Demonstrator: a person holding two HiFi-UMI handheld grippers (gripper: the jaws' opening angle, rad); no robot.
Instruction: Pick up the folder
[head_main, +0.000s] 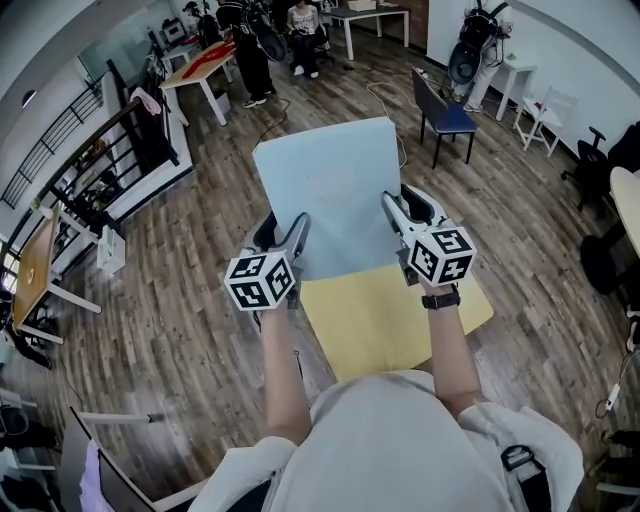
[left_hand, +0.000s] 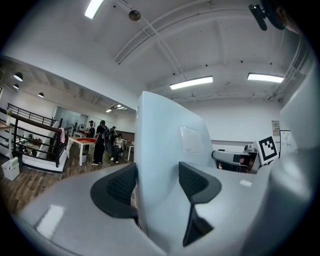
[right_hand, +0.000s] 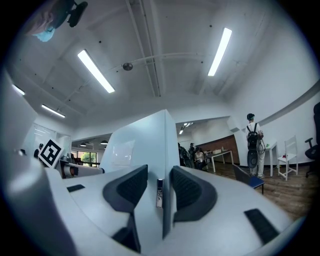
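Note:
A pale blue folder (head_main: 330, 195) is held out flat over the wooden floor, past the far edge of a yellow table (head_main: 400, 320). My left gripper (head_main: 293, 232) clamps its near left edge and my right gripper (head_main: 393, 208) its near right edge. In the left gripper view the folder (left_hand: 167, 150) stands edge-on between the dark pads (left_hand: 197, 182), and the left gripper (left_hand: 157, 187) is shut on it. In the right gripper view the folder (right_hand: 142, 142) runs between the pads (right_hand: 187, 190), with the right gripper (right_hand: 159, 189) shut on its edge beside a small metal clip (right_hand: 159, 192).
A blue chair (head_main: 448, 117) stands just beyond the folder on the right, with a white chair (head_main: 543, 118) farther right. A black railing (head_main: 100, 165) and a wooden table (head_main: 35, 268) line the left side. People stand by a red-topped table (head_main: 200, 65) at the back.

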